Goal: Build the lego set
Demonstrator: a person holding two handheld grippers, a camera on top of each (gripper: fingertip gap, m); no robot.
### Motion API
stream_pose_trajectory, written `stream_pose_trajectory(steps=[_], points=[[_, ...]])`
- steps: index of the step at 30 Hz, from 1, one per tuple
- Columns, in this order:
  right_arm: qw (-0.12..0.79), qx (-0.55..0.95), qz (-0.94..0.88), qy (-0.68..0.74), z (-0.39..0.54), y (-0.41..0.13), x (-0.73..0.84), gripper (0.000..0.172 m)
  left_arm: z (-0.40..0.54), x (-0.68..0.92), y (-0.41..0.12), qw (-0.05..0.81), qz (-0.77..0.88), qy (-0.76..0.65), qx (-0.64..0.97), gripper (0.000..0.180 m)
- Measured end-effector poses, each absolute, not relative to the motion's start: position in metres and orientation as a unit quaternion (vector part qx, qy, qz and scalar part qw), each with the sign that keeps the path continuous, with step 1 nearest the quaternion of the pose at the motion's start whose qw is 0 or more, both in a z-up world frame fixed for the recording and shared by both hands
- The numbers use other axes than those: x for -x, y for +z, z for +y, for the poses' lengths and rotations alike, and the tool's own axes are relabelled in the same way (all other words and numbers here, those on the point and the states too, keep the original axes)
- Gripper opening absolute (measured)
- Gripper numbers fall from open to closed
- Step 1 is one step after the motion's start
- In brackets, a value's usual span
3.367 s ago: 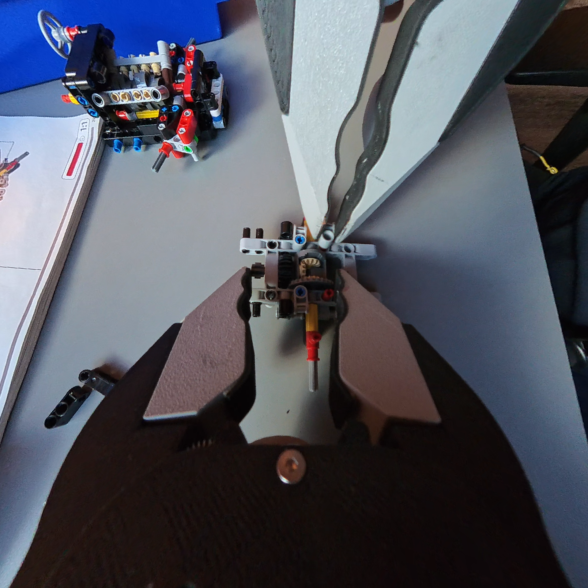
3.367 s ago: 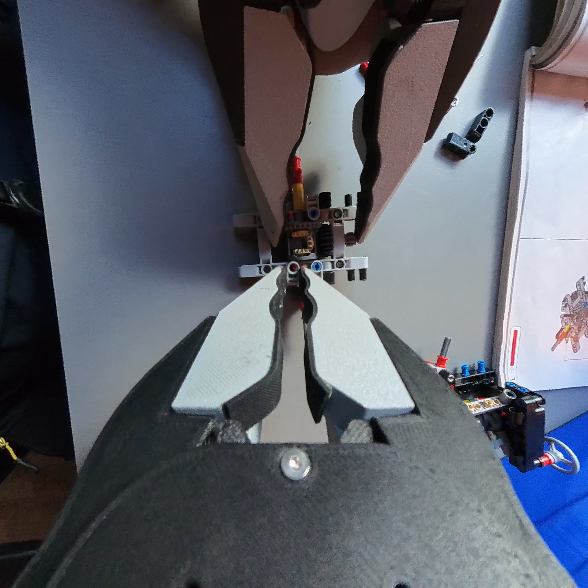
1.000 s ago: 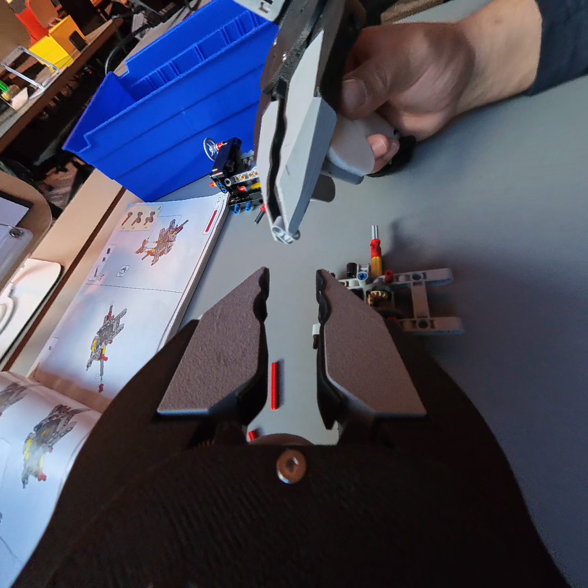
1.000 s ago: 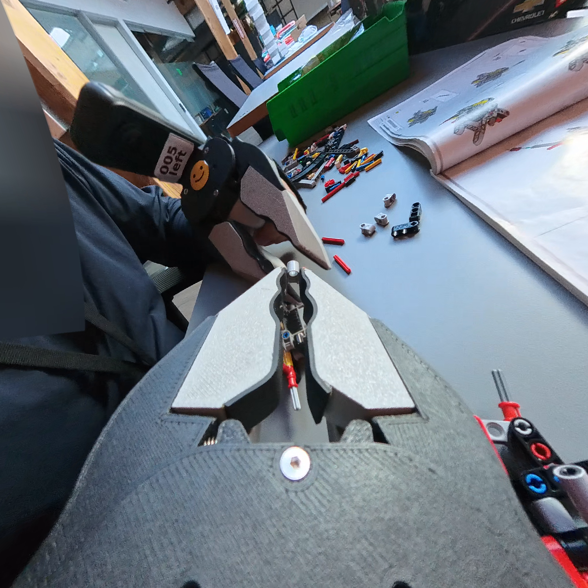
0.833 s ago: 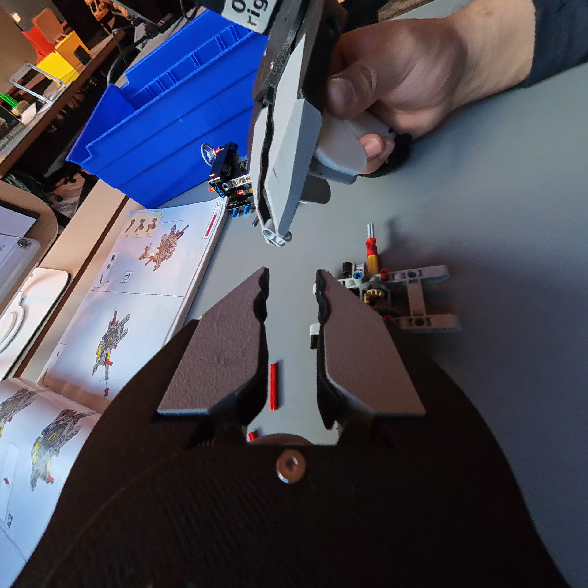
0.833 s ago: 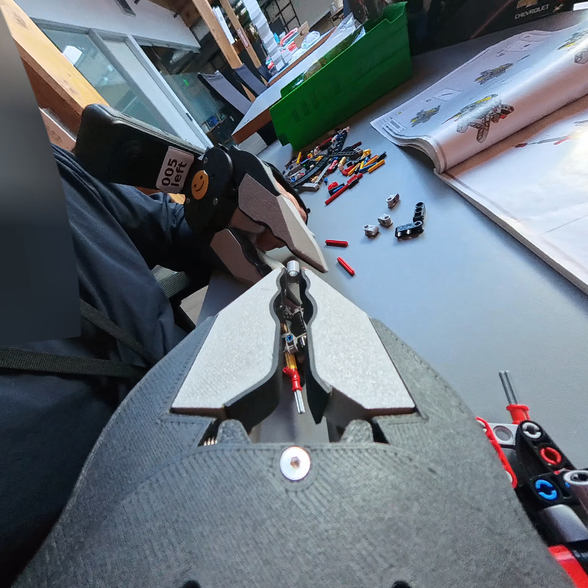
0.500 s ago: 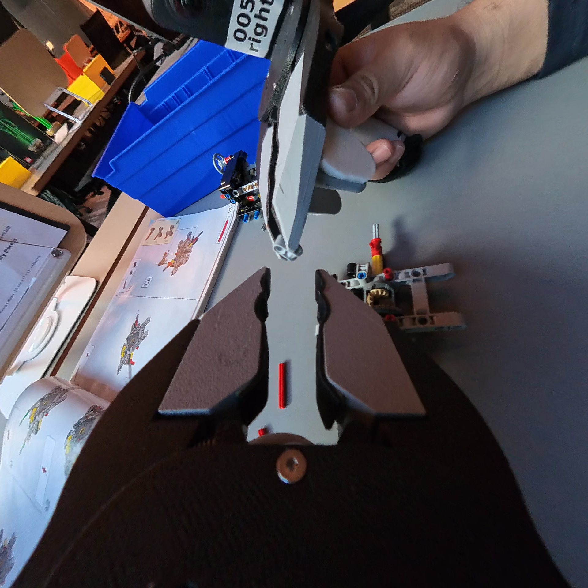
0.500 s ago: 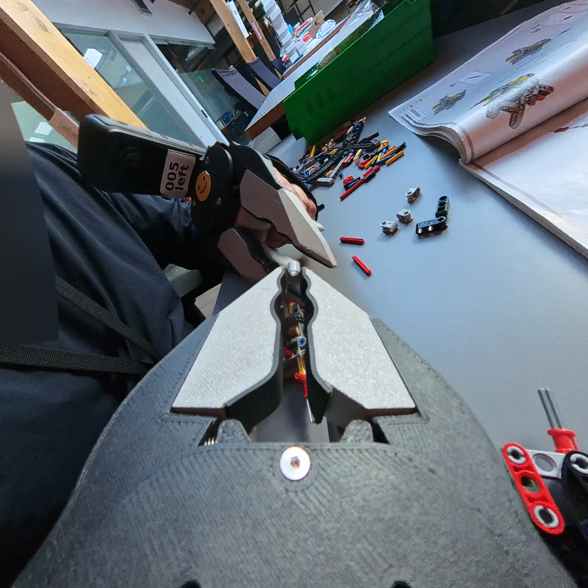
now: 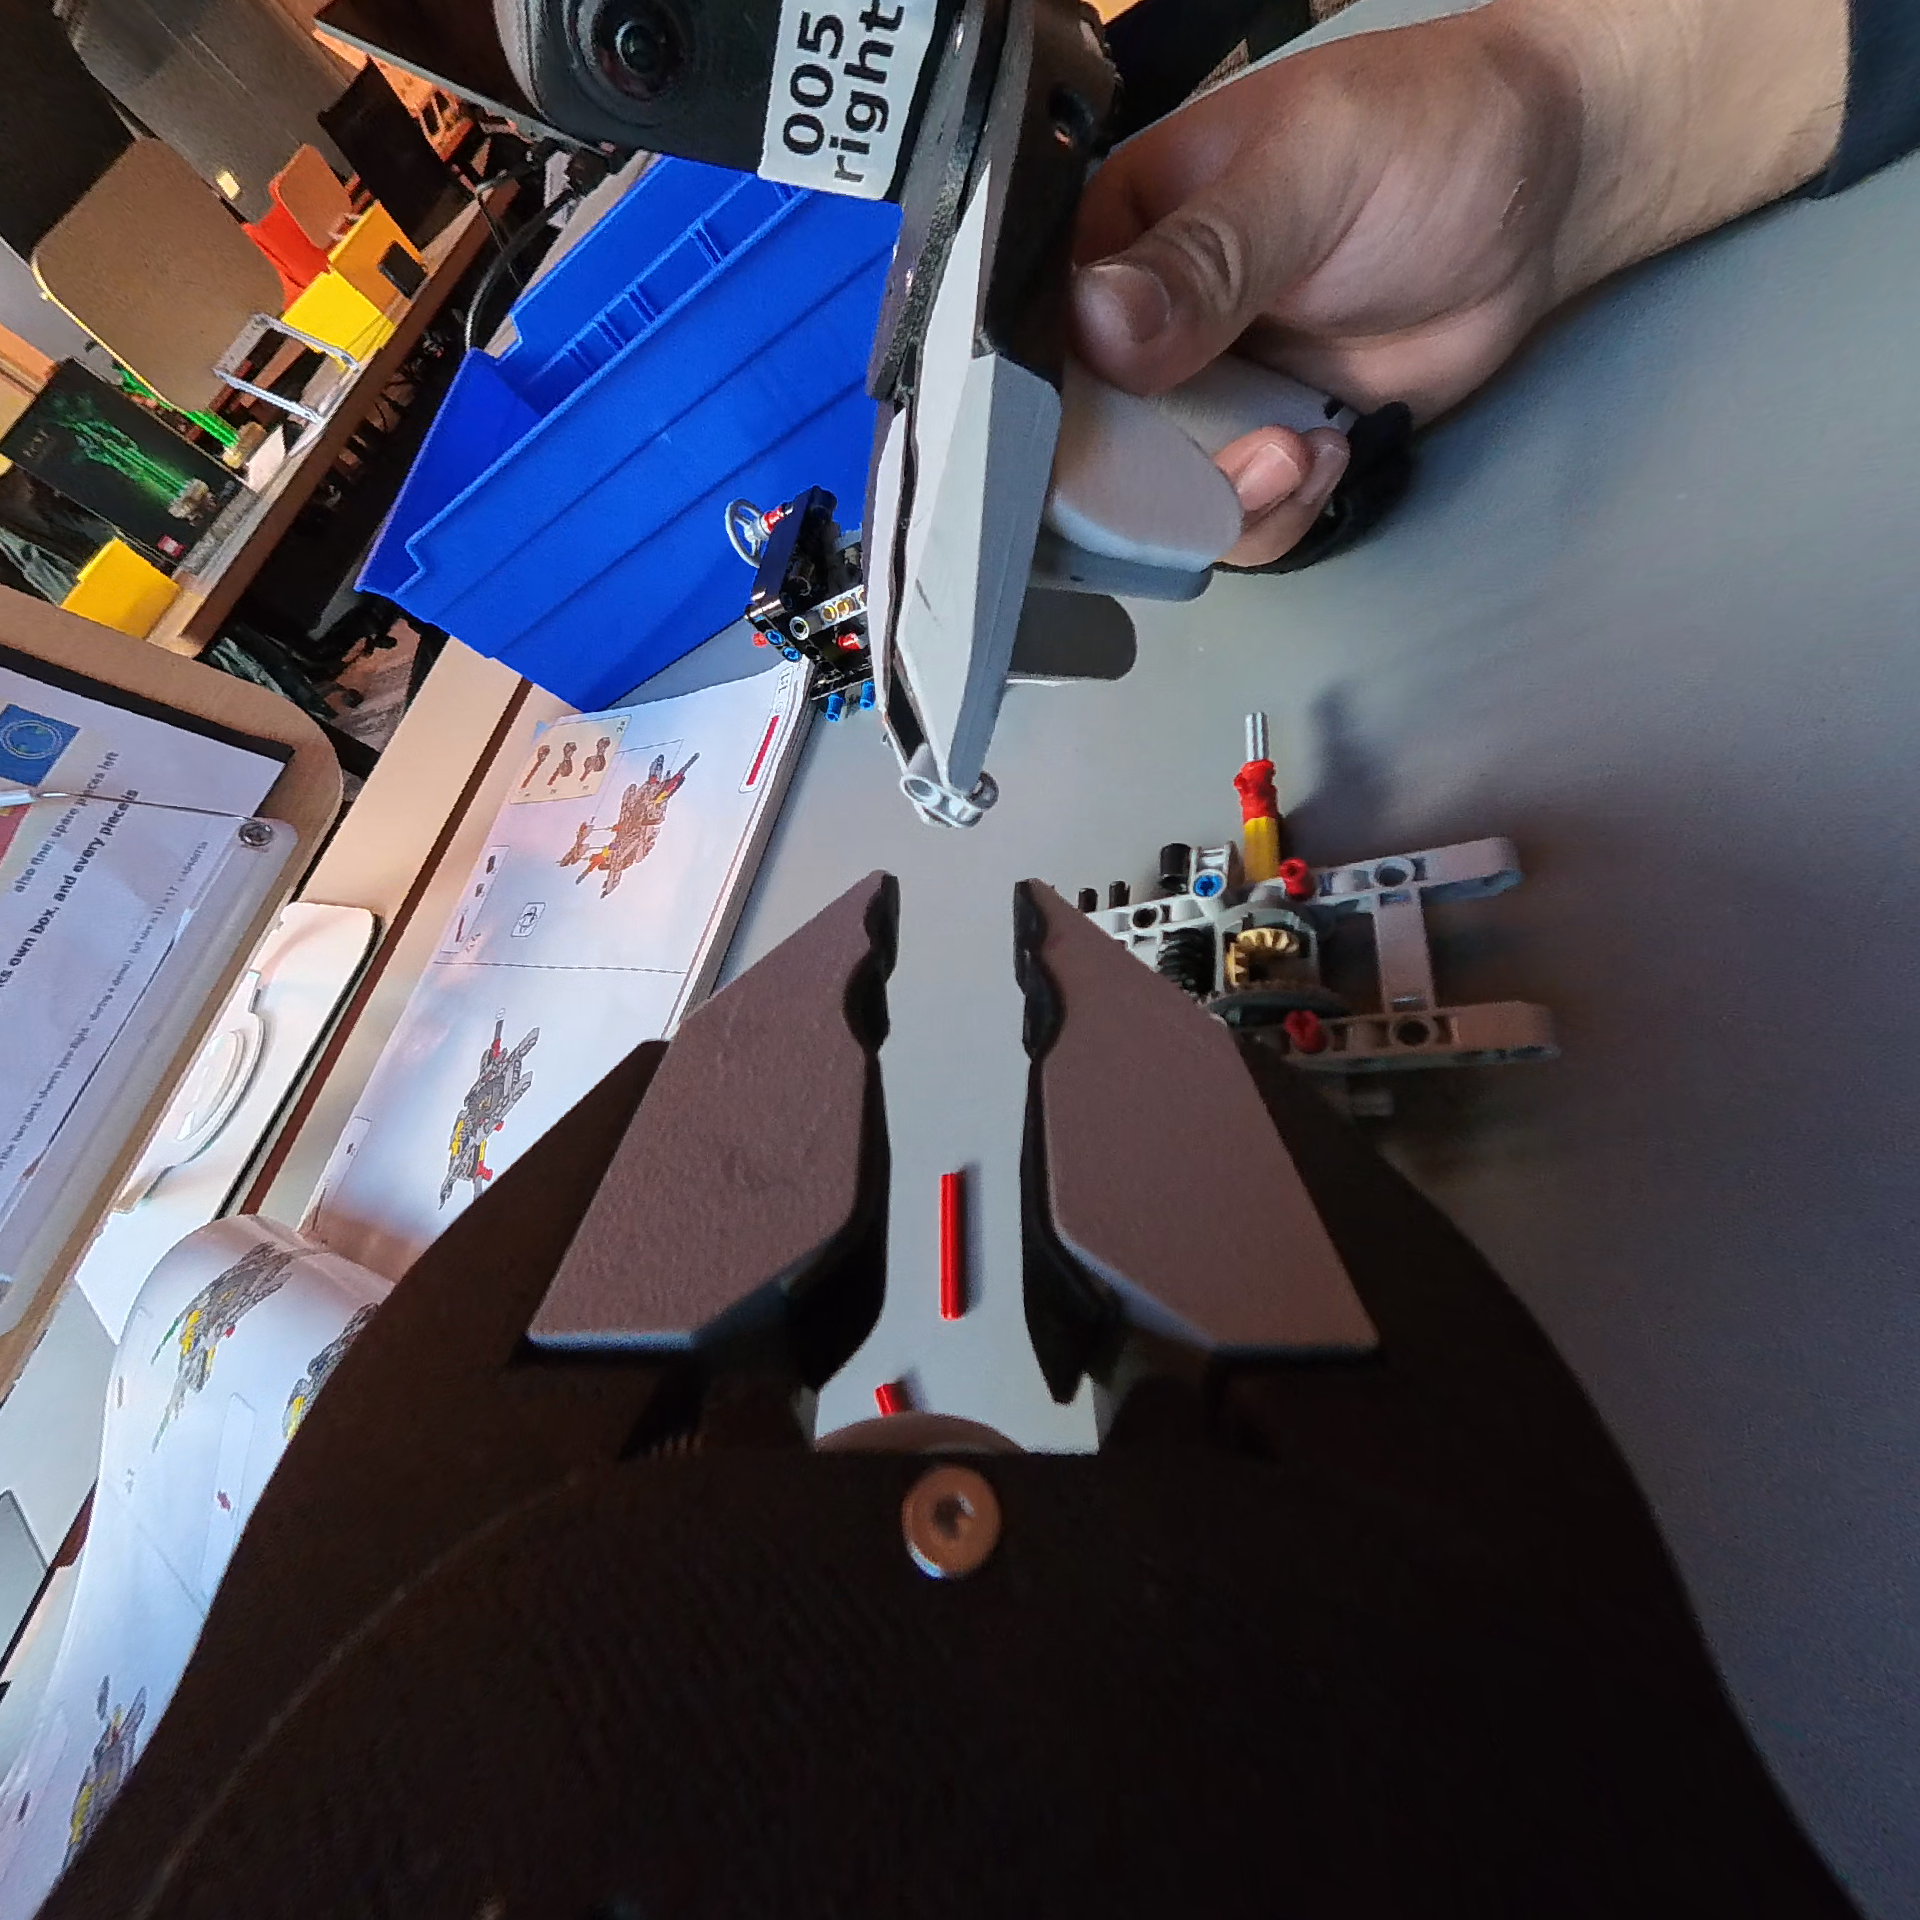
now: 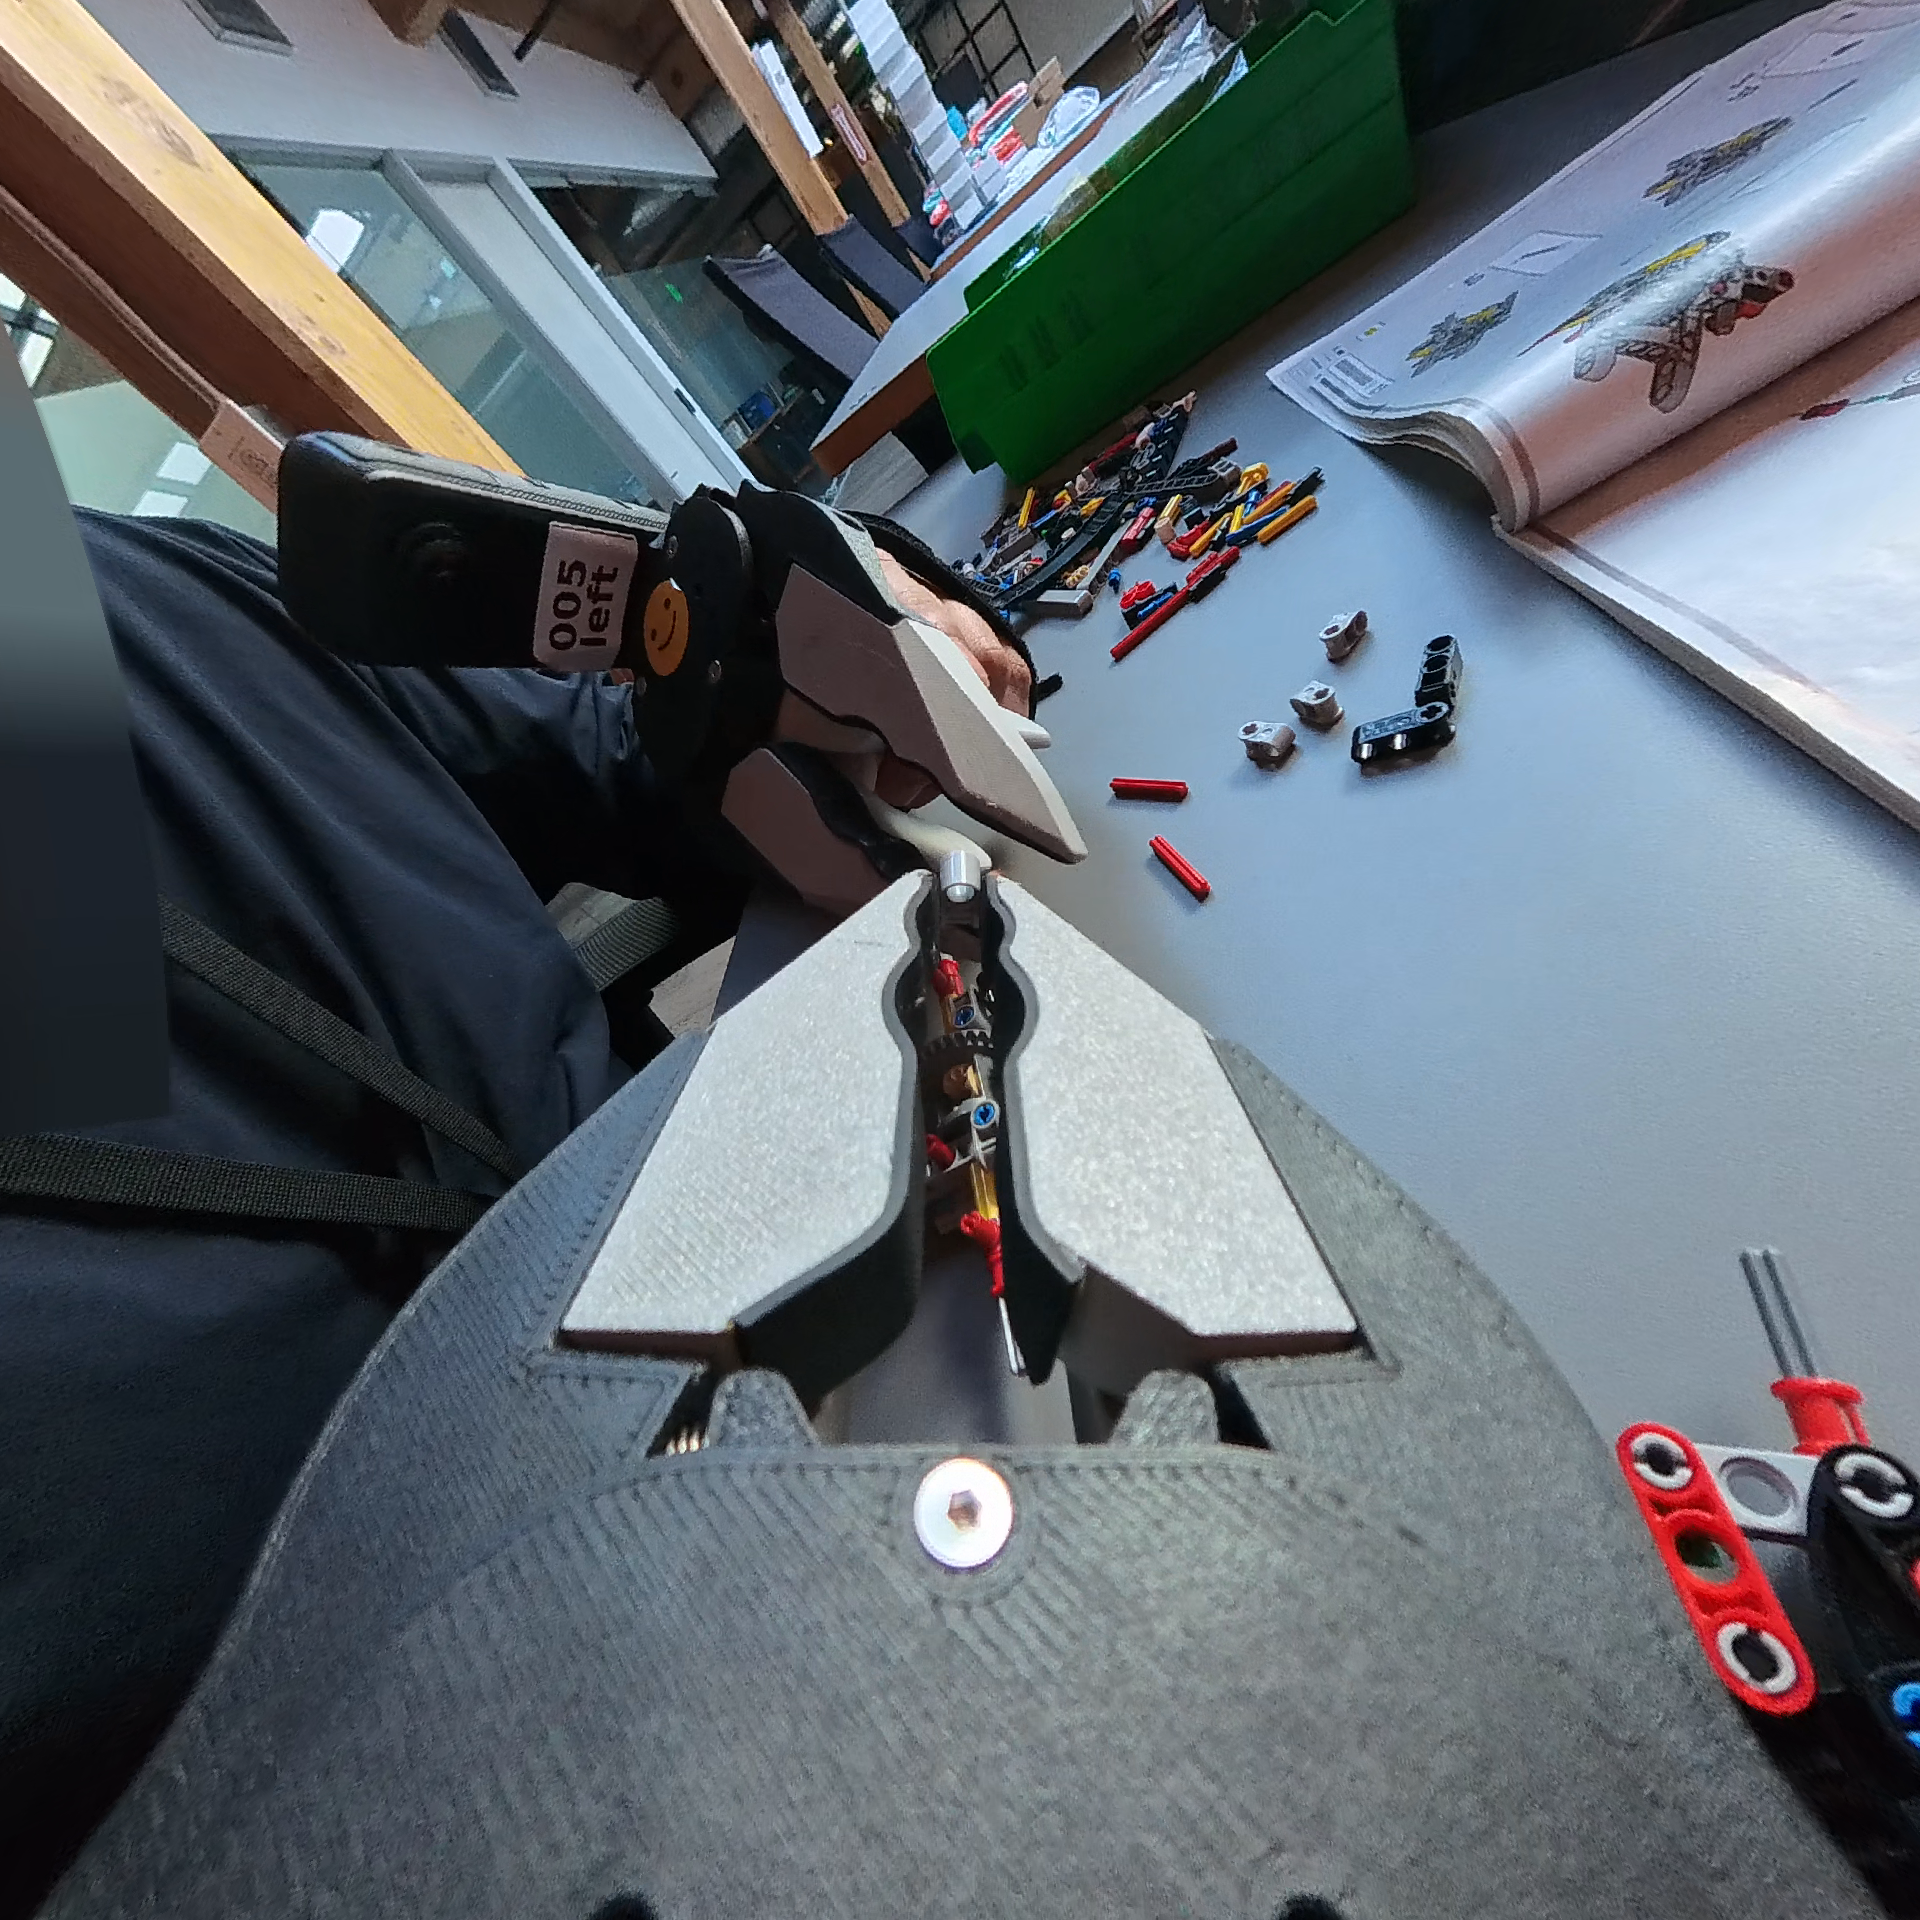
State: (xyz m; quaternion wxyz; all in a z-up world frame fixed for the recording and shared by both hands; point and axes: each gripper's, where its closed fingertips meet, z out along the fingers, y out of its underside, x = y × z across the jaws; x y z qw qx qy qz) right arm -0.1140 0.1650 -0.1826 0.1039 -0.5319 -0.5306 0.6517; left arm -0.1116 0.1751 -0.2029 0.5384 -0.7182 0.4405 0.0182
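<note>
1. Fingers of the left gripper point(image 9: 951, 899) are standing apart with nothing between their pads, hovering over the grey table point(image 9: 1662, 675); a red axle point(image 9: 951, 1242) is lying on the table below the gap, not touched.
2. Lying open along the table's edge, the instruction booklet point(image 9: 582, 935) is taking up the most room, with a blue bin point(image 9: 644, 416) behind it and a green bin point(image 10: 1174, 249) beyond the pile of loose parts point(image 10: 1143, 540).
3. Just beside the left gripper's right-hand finger, the grey gear frame assembly point(image 9: 1340, 945) is resting on the table, its yellow and red axle pointing away; a black partial build point(image 9: 816, 603) is sitting near the bin.
4. Clamped together at their tips, the right gripper's point(image 10: 961, 899) fingers are pinching a small light-grey connector point(image 9: 940, 795), held in the air by a hand point(image 9: 1403, 229), well clear of the table.
5. Judging by how little of the connector sits in the pinch, it could twist or slip out if pressed off-axis.
6. Two grey bushes point(image 10: 1294, 722) and a black angled beam point(image 10: 1413, 707) are lying near more red axles.
</note>
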Motion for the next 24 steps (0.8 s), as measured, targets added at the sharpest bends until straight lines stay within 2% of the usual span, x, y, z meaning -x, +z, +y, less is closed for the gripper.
stream_pose_trajectory(steps=[12,20,24], points=[[0.096,0.533,-0.528,0.655,0.164,-0.183,0.114,0.004,0.175,0.112,-0.204,0.537,0.439,0.017,0.720,0.020],[0.144,0.541,-0.508,0.655,0.187,-0.173,0.109,0.004,0.179,0.120,-0.204,0.534,0.424,0.022,0.731,0.021],[0.125,0.539,-0.521,0.650,0.177,-0.178,0.111,0.004,0.177,0.115,-0.207,0.531,0.437,0.023,0.726,0.022]])
